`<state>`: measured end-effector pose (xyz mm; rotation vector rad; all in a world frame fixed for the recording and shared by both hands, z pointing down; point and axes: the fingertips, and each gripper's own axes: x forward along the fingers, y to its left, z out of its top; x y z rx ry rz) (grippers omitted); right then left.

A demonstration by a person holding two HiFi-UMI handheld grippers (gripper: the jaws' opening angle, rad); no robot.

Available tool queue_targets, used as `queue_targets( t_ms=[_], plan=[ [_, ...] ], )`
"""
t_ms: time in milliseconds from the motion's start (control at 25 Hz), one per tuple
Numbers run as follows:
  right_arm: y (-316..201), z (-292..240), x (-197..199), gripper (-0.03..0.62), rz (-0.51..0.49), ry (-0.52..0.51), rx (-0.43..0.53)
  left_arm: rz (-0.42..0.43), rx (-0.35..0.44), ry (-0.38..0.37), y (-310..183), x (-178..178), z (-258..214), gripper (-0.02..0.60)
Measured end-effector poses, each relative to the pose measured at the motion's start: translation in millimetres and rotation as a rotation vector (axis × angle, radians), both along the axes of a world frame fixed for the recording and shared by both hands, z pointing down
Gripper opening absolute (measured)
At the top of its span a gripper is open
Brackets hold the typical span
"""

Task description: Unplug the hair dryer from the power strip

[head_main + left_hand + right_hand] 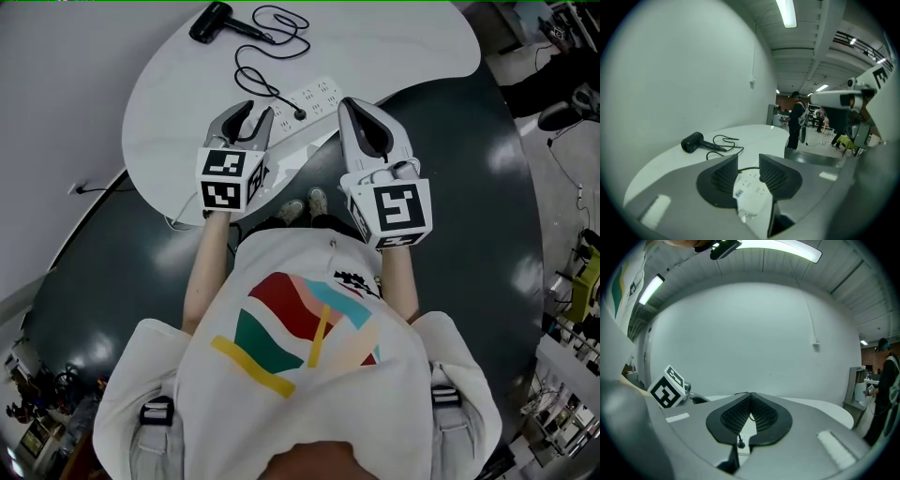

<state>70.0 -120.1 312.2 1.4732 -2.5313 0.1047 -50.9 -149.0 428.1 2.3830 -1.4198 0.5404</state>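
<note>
The black hair dryer (214,21) lies at the far side of the white table (394,42), and its cord (267,56) loops back to a plug (300,114) seated in the white power strip (317,94). My left gripper (258,114) stands open just above the strip's near end. In the left gripper view the strip (752,187) shows between the spread jaws, apart from both pads, with the dryer (692,142) beyond. My right gripper (347,103) is shut on nothing, beside the strip's right part. The plug (740,444) shows below its closed jaws.
The table's curved near edge runs just under both grippers, with dark floor (469,187) below. A cable (98,187) trails off the table's left side. People (794,122) stand far off across the room. A plain white wall (750,343) lies behind the table.
</note>
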Motion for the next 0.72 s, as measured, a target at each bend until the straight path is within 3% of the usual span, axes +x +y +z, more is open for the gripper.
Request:
queue_targets(
  t_ms=[120, 320, 440, 560, 720],
  plan=[
    [0.2, 5.0, -3.2, 0.012, -0.016, 0.011, -0.012, 0.066, -0.086, -0.038, -1.6, 0.7, 34.6, 0.189],
    [2.5, 15.0, -1.4, 0.012, -0.026, 0.023, -0.045, 0.290, -0.186, -0.191, 6.9, 19.1, 76.8, 0.195],
    [1.3, 21.2, -0.4, 0.012, -0.023, 0.029, -0.061, 0.383, -0.266, -0.262, 9.7, 23.2, 107.2, 0.197],
    [2.0, 26.6, 2.3, 0.012, -0.020, 0.032, -0.080, 0.415, -0.331, -0.283, 13.1, 24.4, 124.6, 0.199],
    [1.8, 33.3, 5.2, 0.012, -0.024, 0.029, -0.101, 0.403, -0.328, -0.304, 10.7, 22.6, 128.8, 0.198]
  ],
)
